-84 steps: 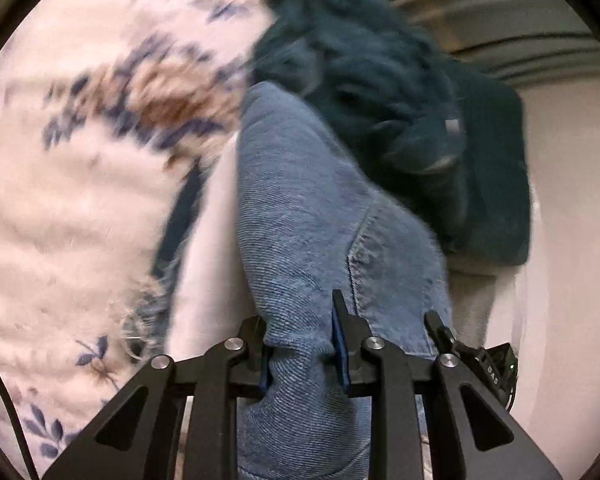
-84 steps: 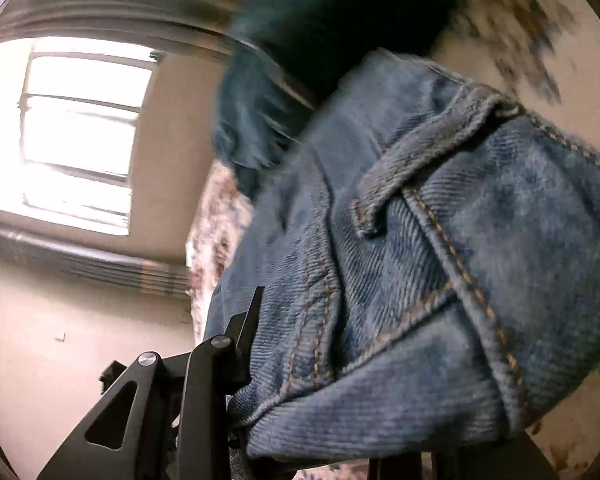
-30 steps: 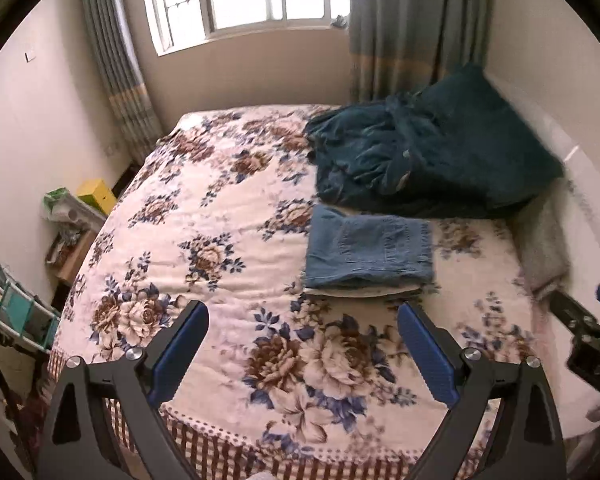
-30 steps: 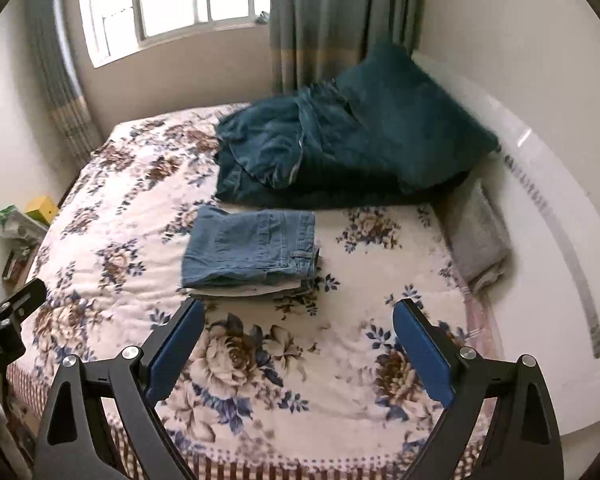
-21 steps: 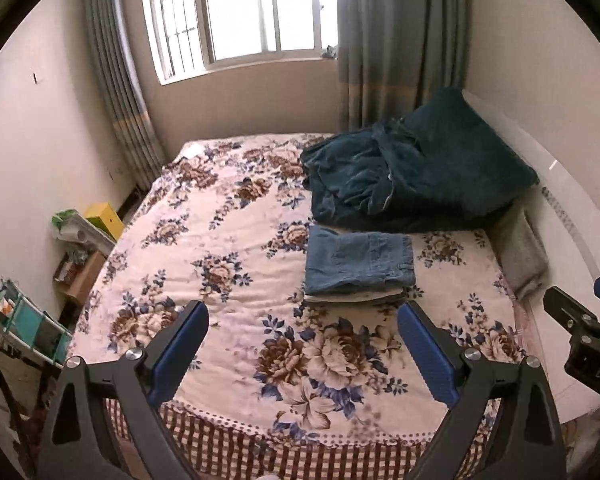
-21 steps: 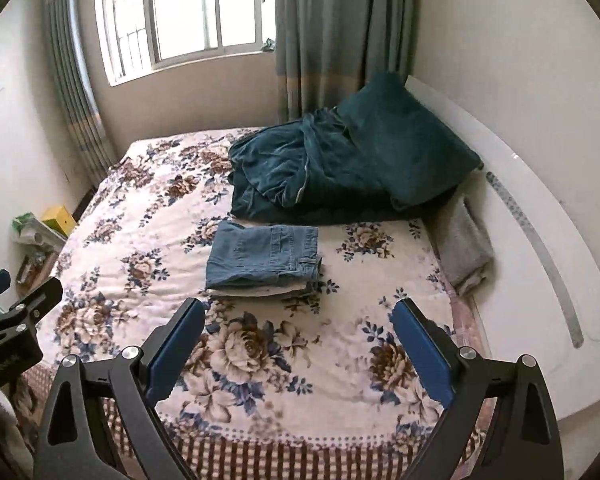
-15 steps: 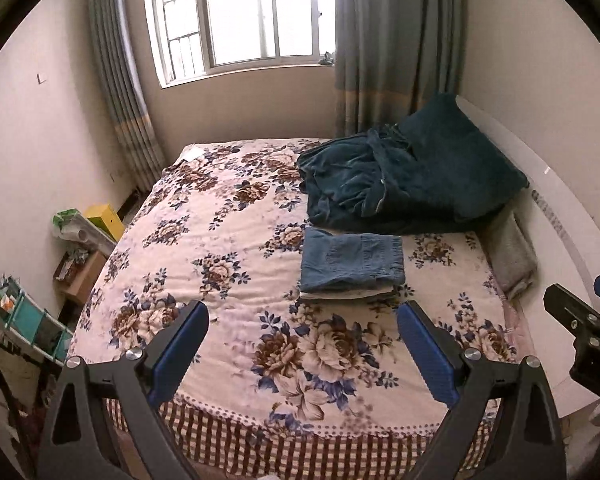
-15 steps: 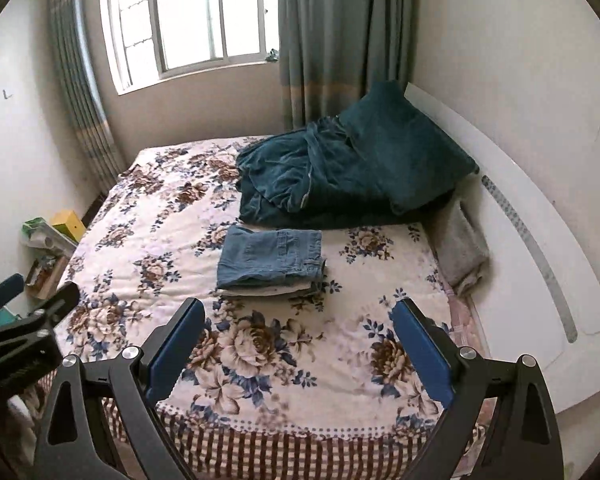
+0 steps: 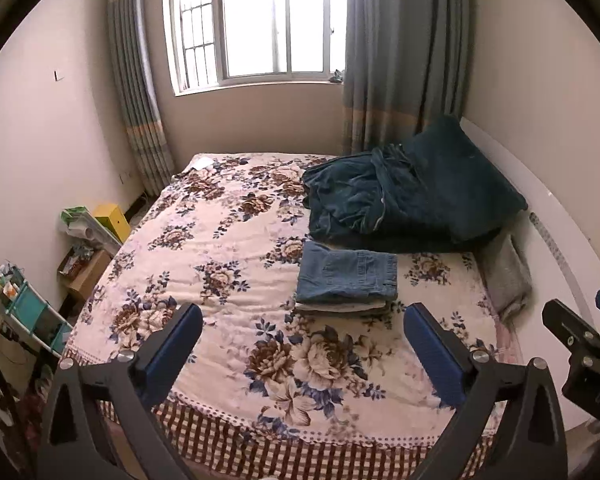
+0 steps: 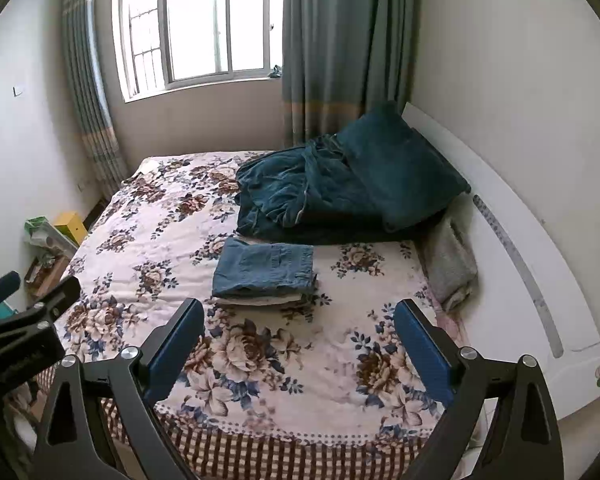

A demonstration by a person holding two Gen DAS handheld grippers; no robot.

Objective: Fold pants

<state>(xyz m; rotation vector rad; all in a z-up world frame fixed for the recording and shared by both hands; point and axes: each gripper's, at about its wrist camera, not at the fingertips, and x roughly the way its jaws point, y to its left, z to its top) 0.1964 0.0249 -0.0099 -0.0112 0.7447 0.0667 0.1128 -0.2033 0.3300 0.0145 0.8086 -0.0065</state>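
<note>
The blue jeans (image 9: 346,276) lie folded into a flat rectangle on top of a pale folded garment, on the floral bedspread (image 9: 228,248). They also show in the right wrist view (image 10: 265,267). My left gripper (image 9: 302,332) is open and empty, held back off the foot of the bed. My right gripper (image 10: 296,326) is open and empty too, equally far back. The right gripper's body shows at the right edge of the left wrist view (image 9: 580,344); the left gripper's body shows at the left edge of the right wrist view (image 10: 24,320).
A dark teal quilt and pillow (image 9: 404,196) are heaped near the white headboard (image 9: 556,232). A grey cloth (image 9: 504,272) lies beside them. A window with curtains (image 9: 268,24) is behind. Cluttered shelves and a yellow box (image 9: 108,216) stand at the left wall.
Both grippers let go of the jeans, opened, and pulled back away from the bed. The folded jeans stay where they were laid.
</note>
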